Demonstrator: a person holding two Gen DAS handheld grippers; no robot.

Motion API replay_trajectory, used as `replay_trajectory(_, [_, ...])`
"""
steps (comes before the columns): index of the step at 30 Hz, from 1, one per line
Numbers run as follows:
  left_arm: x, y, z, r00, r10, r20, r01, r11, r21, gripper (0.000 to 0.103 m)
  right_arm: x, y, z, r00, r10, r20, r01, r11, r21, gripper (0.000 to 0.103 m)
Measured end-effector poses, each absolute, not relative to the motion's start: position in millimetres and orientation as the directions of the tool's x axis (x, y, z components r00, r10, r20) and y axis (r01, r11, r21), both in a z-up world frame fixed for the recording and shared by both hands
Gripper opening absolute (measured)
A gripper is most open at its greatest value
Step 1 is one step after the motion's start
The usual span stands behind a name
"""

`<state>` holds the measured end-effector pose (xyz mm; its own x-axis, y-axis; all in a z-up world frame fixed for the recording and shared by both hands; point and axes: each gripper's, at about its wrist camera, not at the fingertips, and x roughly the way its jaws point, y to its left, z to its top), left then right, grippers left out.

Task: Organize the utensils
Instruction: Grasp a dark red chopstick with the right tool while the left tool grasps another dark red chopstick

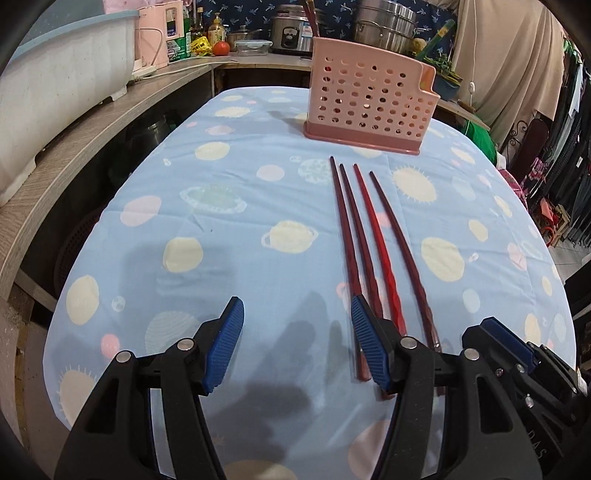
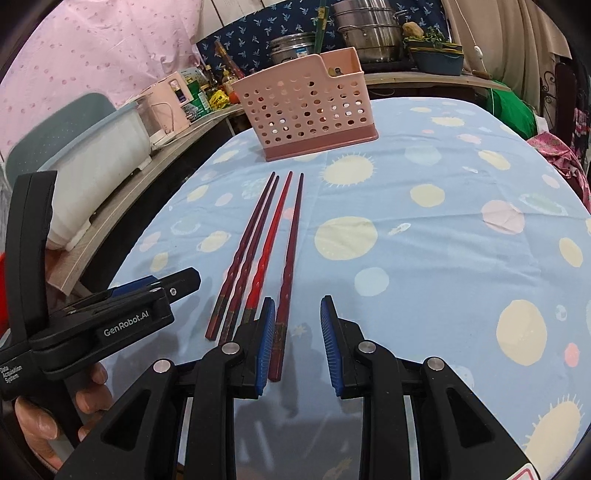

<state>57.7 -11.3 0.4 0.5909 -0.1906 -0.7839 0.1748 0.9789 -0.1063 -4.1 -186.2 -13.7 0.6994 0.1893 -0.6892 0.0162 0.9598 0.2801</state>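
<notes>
Four dark red chopsticks [image 1: 369, 240] lie side by side on the blue planet-print tablecloth [image 1: 221, 206], thin tips toward a pink perforated utensil holder [image 1: 369, 99] standing at the far end. My left gripper [image 1: 296, 308] is open just left of their thick ends with nothing between its pads, and its right finger [image 1: 369, 347] covers the ends of the leftmost sticks. In the right wrist view my right gripper [image 2: 298, 308] is open over the chopsticks [image 2: 266, 251]. The rightmost stick's thick end lies between the jaws beside the left pad [image 2: 266, 343], unpressed. The holder [image 2: 306, 107] stands beyond.
A wooden shelf [image 1: 92, 147] runs along the table's left with a white tub [image 1: 55, 85], a pink appliance and bottles. Steel pots [image 1: 384, 26] crowd the counter behind the holder. A hand [image 2: 88, 398] grips the left gripper's handle. Clothes hang at the far right.
</notes>
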Motion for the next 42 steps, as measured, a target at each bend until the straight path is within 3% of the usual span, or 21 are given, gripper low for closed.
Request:
replay_trajectory(19, [40, -8, -12, 0.584, -0.204, -0.785, 0.197, 0.975, -0.107, 0.057, -15, -165, -30, 0.680, 0.160, -0.715, -0.023, 0.980, 0.197, 0.025])
replay_trajectory(27, [36, -12, -11, 0.583, -0.219, -0.782, 0.217, 0.970, -0.109, 0.057, -18, -162, -31, 0.692, 0.124, -0.711, -0.023, 0.988, 0.150, 0.019])
replay_trajectory(32, [34, -19, -12, 0.577, -0.230, -0.783, 0.237, 0.965, -0.109, 0.058, -18, -166, -32, 0.696, 0.105, -0.710, -0.006, 0.990, 0.141, 0.008])
replay_trajectory(42, [35, -25, -17, 0.571, -0.230, -0.788, 0.245, 0.964, -0.104, 0.057, -19, -167, -33, 0.703, 0.100, -0.704, -0.007, 0.991, 0.133, 0.007])
